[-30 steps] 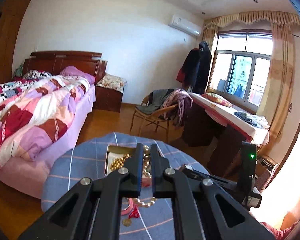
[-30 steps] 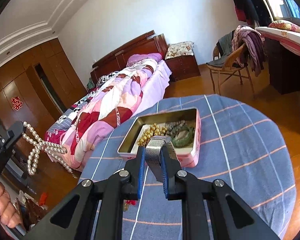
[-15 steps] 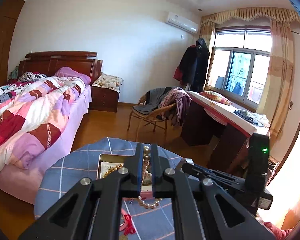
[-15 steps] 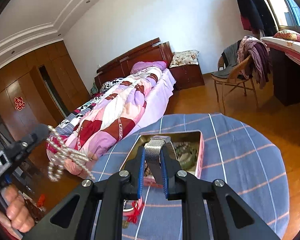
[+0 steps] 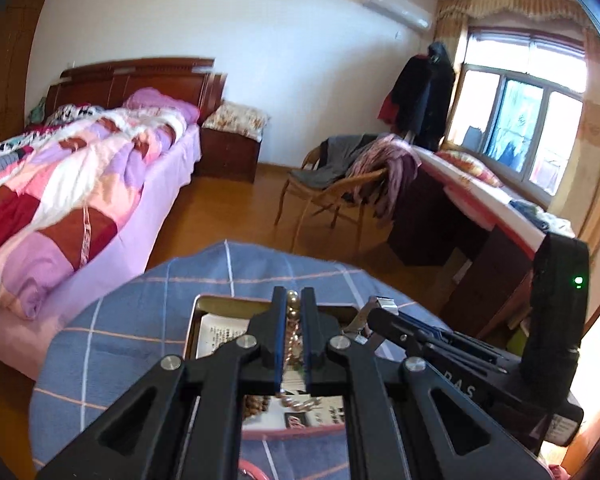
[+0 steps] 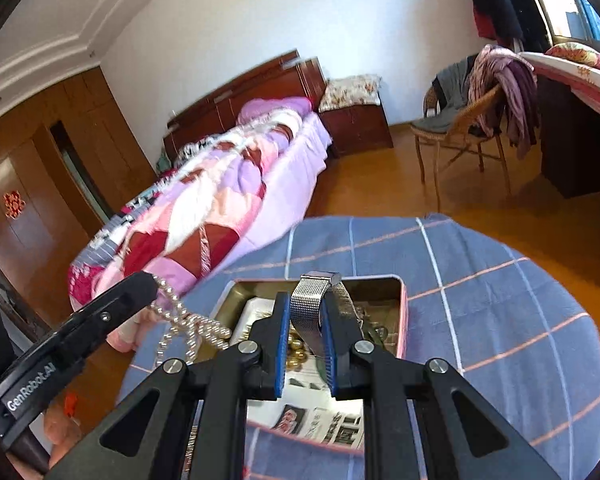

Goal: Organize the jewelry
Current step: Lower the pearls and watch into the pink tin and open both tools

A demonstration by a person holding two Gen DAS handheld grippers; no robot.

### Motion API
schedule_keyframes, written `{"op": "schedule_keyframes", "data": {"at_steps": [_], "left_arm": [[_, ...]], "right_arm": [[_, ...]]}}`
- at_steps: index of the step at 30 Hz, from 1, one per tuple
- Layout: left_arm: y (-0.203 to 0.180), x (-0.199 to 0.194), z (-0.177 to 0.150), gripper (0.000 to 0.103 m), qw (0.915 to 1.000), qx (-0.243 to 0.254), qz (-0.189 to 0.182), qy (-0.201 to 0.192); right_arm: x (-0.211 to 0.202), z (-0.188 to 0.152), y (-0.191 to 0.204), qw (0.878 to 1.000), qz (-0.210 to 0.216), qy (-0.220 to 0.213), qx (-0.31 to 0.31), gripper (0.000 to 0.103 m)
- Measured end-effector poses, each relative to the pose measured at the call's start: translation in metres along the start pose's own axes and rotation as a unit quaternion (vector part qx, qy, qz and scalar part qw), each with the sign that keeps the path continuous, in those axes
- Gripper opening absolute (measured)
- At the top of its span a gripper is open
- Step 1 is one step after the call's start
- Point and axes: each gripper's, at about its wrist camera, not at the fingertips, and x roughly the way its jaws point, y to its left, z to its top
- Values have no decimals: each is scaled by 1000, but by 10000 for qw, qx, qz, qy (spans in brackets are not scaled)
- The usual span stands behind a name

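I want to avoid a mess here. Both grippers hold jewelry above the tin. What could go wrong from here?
1. The pearl necklace hangs in loops from the left gripper, partly outside the tin; released now, some may land on the cloth.
2. The watch band in the right gripper hangs close to the pearls; dropped together, they may tangle.
3. The tin already holds gold beads, so more strands could knot.

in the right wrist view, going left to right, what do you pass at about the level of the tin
Left gripper → pearl necklace → gold beads → watch band in the right gripper → tin's right wall → checked tablecloth.
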Motion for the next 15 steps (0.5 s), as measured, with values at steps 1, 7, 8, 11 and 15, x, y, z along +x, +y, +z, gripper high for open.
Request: {"op": "schedule_keyframes", "data": {"at_steps": [1,7,8,11,15], "left_arm": [[2,6,-2,7,10000,-40,10,71],[11,47,-21,7,9979,-83,298,570],[11,49,-22,8,9976,-59,343,603],[6,52,-24,37,9960,54,595,660],[5,42,-26,59,9956,133,713,587]], "right_arm": [[8,-1,-2,10000,-39,61,-16,15],[47,-10,-21,9993,19,376,52,23],[50,-10,-24,9991,53,413,111,42],[40,-12,-33,9993,104,118,328,68],[14,-12,-35,9991,-169,-253,298,68]]}}
